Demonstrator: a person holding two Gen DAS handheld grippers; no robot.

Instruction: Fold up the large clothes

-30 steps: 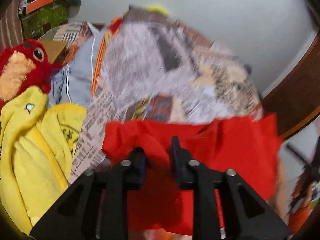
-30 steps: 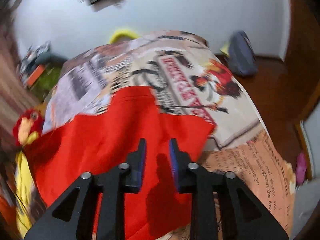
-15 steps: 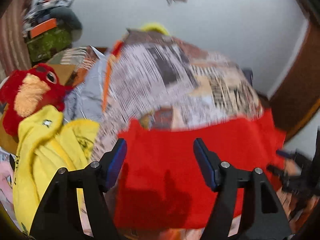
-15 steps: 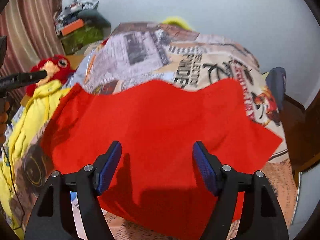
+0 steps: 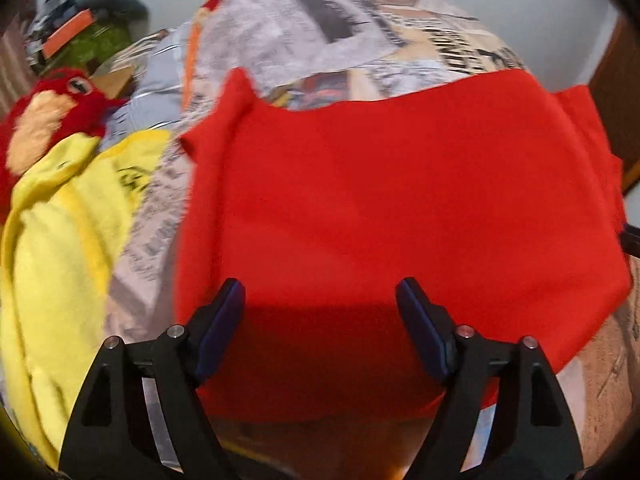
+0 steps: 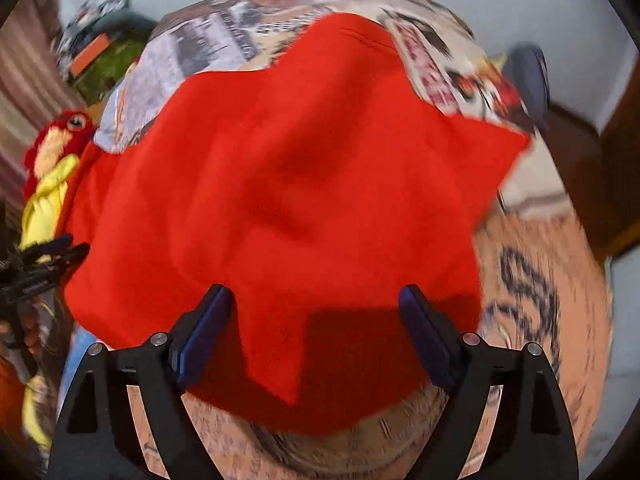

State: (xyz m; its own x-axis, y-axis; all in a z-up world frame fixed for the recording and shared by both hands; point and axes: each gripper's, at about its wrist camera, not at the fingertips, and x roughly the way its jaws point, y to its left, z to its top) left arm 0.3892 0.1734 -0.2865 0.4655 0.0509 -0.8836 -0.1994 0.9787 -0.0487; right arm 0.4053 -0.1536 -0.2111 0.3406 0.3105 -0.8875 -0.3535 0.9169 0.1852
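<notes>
The red cloth (image 5: 400,208) lies spread on the bed (image 5: 304,28), over the cover with newspaper print. This cloth is the landmark for all places below.

The left gripper (image 5: 320,300) hangs over the near edge of the cloth. Its jaws are apart and opening wider. The cloth lies below the gap, but the blue pads (image 5: 218,332) do not press on it, so nothing is held.

The right gripper (image 6: 316,300) is also over the near edge of the cloth, at a corner that points toward the camera. Its jaws stand wide and are opening too. The pads (image 6: 424,336) are clear of the cloth.

Left of the cloth, in the left wrist view, there is a yellow garment (image 5: 60,240), just beside it on the bed. Behind the garment sits a red plush bird (image 5: 52,112) (it has a pale beak and one round eye). Further behind, near the wall, is a green pile (image 5: 100,40) with an orange strip on top; what it is I cannot tell.

In the right wrist view the left gripper (image 6: 60,250) shows at the left edge of the cloth. Beyond the far right corner of the cloth a dark blue thing (image 6: 528,76) lies by the wall, too blurred to name.
</notes>
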